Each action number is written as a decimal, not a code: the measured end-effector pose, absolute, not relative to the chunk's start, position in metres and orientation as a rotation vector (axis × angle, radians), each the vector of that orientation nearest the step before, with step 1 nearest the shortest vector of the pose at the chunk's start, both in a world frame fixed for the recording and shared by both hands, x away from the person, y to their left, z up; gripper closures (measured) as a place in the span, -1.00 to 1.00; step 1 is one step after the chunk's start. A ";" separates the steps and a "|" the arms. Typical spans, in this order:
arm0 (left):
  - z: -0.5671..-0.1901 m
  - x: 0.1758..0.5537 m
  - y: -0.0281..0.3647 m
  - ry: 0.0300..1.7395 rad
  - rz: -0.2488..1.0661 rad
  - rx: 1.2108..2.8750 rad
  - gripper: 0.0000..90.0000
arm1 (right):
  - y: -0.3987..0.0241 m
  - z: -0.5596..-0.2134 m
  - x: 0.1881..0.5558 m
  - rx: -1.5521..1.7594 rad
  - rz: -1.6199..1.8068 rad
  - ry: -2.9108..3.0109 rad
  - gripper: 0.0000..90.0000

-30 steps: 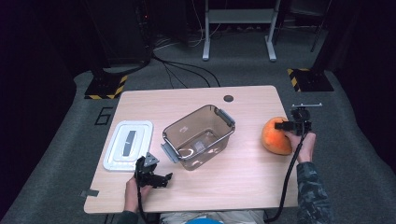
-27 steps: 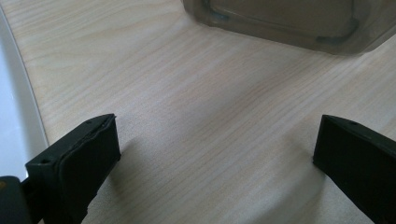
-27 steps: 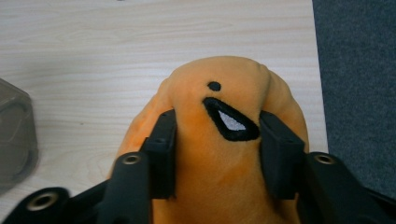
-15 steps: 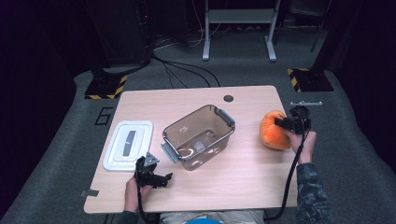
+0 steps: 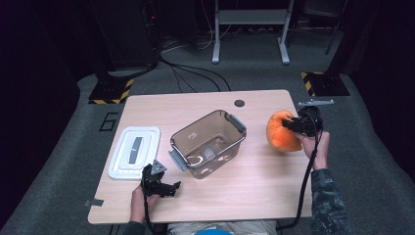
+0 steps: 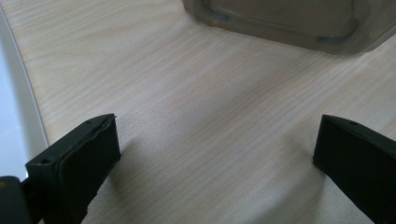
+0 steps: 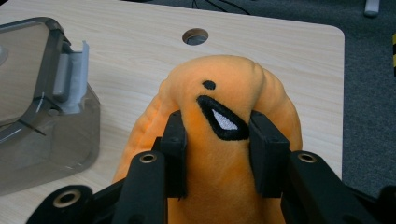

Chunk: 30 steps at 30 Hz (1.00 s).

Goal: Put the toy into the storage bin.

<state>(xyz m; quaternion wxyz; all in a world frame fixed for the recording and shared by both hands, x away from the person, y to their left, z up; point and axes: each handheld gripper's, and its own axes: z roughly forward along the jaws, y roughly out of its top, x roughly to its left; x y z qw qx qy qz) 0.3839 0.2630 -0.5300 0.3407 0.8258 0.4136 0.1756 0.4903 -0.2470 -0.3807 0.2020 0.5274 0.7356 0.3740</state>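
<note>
Two hand-held grippers work a pale wooden table [image 5: 254,196] under a fixed overhead camera. At the right side, the right gripper [image 5: 293,125] is clamped on an orange plush toy [image 5: 280,133], its jaws having just closed in on the fabric. The right gripper view shows the two black pads [image 7: 175,140] sunk into the stuffed body on either side of the stitched black-and-white mouth, with the plush bulging up between them. The toy sits near the table's right edge, well apart from the clear plastic container [image 5: 209,143] standing open at the middle, and appears to be barely resting on the wood, if at all.

Judging by how deeply the pads dent it, the toy is soft, light and springy; it should neither slip nor break, but it will sag and swing from a pinch taken at one end. A hold across the thick middle of the body, as here, looks the safest, since a pinch on loose fabric alone could let the weight droop or pull free on the way to the container.

At the near left, the left gripper [image 5: 164,188] rests low over bare wood with its jaws wide apart and nothing between them, as the left gripper view confirms. Just beyond it lies the container's white lid [image 5: 134,152], flat on the table beside the container's left end.
</note>
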 end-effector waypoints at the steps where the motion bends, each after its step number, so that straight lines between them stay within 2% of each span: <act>1: -0.530 0.384 0.263 1.076 0.457 2.149 -1.00 | -0.247 -0.381 0.490 1.473 1.044 2.054 0.39; 30: -0.530 0.384 0.263 1.077 0.457 2.146 -1.00 | -0.214 -0.328 0.484 1.279 1.098 2.147 0.38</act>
